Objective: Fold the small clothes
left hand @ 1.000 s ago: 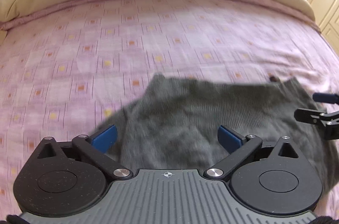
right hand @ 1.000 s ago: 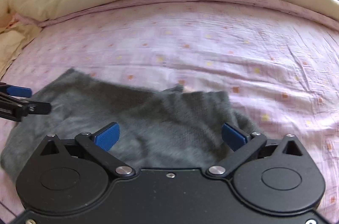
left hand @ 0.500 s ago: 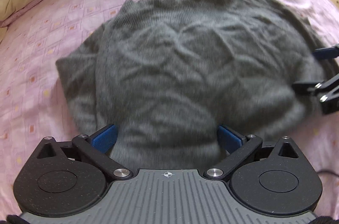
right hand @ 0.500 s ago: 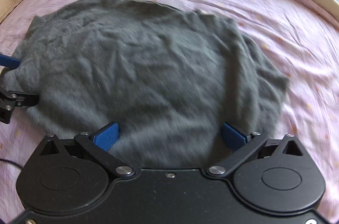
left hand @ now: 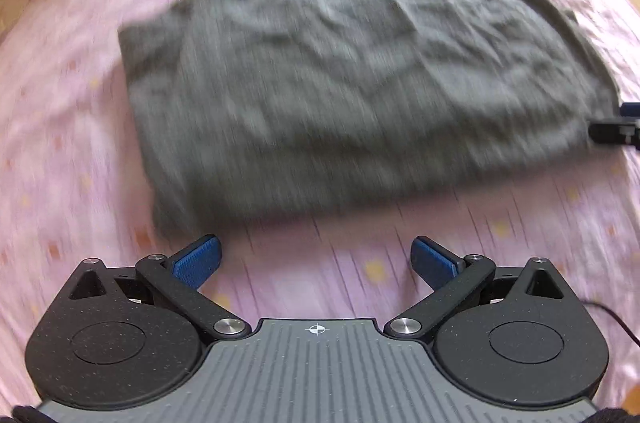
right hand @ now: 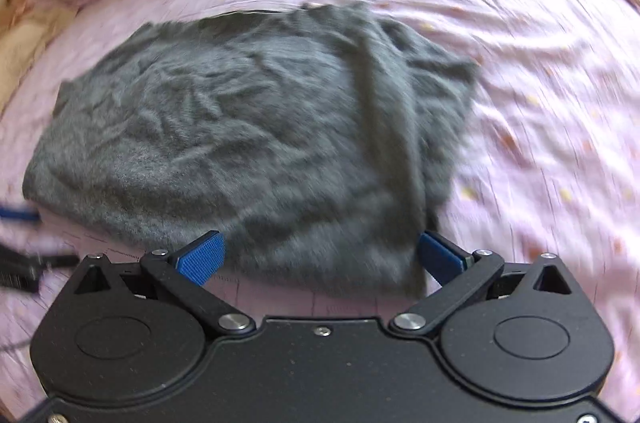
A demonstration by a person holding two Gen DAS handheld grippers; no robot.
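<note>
Sweater (left hand: 360, 75): laid ahead of both grippers, left (left hand: 316, 255) and right (right hand: 320, 251), each spread, empty. Next: pinch an edge to fold.

sweater (left hand: 360, 79): now lies flat and folded on the bed sheet (left hand: 360, 263), no longer lifted
left gripper (left hand: 316, 259): pulled back, bare sheet between its fingers
right gripper (right hand: 320, 255): backed toward the sweater's near edge

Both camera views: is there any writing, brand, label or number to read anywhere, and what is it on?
None: no words, brands or numbers show in either view.
The grey sweater shows no readable tag.
The pink bedsheet bears only small squares, blurred.
The left tongs carry only a crosshair mark on their grey body, no text.
The right tongs are plain black.
</note>
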